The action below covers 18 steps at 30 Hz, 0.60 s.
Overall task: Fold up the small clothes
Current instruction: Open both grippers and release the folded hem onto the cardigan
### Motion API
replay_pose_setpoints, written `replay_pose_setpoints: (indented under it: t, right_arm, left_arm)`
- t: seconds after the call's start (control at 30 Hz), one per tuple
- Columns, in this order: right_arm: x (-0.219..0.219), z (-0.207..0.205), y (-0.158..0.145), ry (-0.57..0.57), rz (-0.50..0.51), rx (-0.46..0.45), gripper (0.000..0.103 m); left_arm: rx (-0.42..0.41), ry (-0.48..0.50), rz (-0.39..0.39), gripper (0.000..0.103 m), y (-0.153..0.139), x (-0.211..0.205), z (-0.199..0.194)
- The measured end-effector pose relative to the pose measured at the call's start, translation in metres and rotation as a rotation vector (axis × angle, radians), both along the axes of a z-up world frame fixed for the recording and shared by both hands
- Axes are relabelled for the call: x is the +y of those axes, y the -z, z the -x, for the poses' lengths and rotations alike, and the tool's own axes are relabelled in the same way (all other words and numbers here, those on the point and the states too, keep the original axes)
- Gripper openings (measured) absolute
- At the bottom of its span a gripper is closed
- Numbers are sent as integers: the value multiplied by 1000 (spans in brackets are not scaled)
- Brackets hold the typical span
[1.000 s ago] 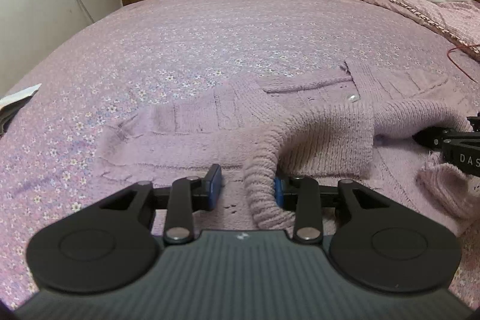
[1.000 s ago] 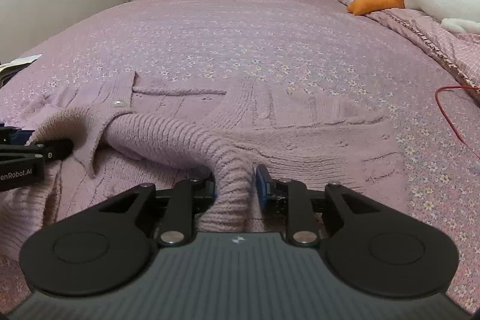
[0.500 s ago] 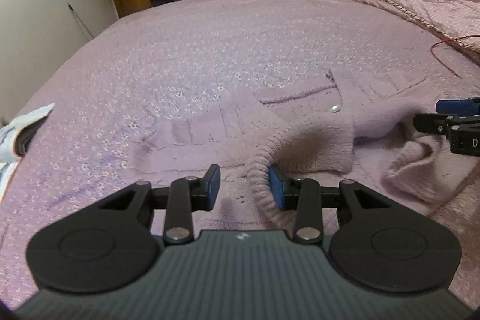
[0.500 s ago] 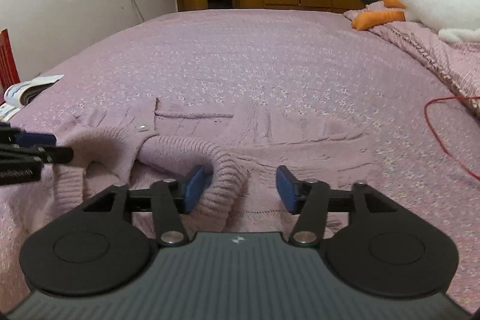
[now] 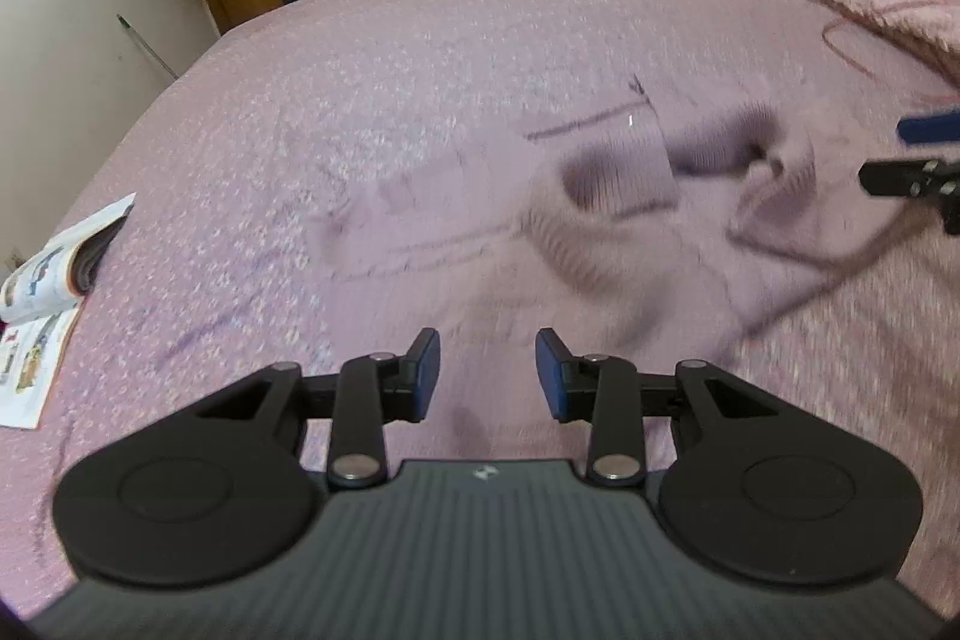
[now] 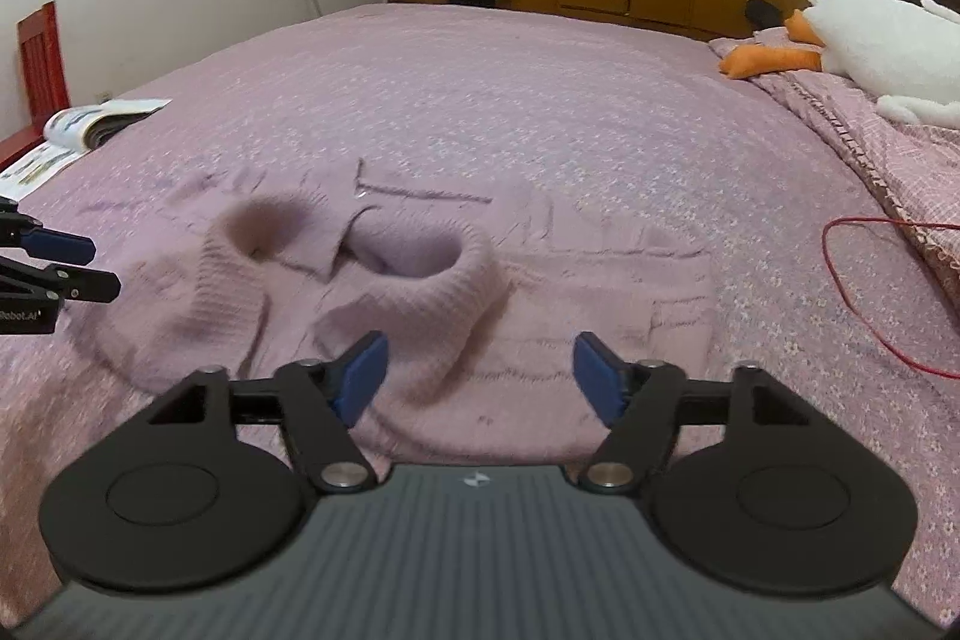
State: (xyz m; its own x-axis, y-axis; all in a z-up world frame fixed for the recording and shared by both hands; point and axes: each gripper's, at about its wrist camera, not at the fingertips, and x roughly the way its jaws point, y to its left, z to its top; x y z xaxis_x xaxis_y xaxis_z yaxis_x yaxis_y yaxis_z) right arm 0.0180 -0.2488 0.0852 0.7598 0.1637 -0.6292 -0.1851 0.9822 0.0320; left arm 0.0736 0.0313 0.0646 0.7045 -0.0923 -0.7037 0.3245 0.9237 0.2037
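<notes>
The left gripper (image 5: 487,375) is hovering with jaws parted around nothing; the lilac sweater (image 5: 606,220) is lying blurred ahead and to its right on the bedspread (image 5: 420,40). The right gripper (image 6: 477,379) is spread wider, also holding nothing, and only its view is showing sharply the 2 sleeves (image 6: 432,292) folded inward just ahead of its fingers.

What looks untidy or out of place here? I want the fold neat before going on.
The knit cardigan's two sleeves lie in loose, puffy loops over its front instead of flat. A red cord trails across the bedspread, and an open magazine sits at its edge.
</notes>
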Motion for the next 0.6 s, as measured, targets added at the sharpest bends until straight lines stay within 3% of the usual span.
replay_pose_setpoints:
  t: [0.07,0.27,0.6]
  right_arm:
    - [2,7,3,-19,8,22,78]
    - [8,22,17,-68,53,52,82]
    - [28,12,33,-179,122,21,82]
  left_arm:
    - [11,13,-24,47,4,3,8]
    - [20,55,-115,48,20,2,30]
    - [-53,150,-246,48,43,-30,44]
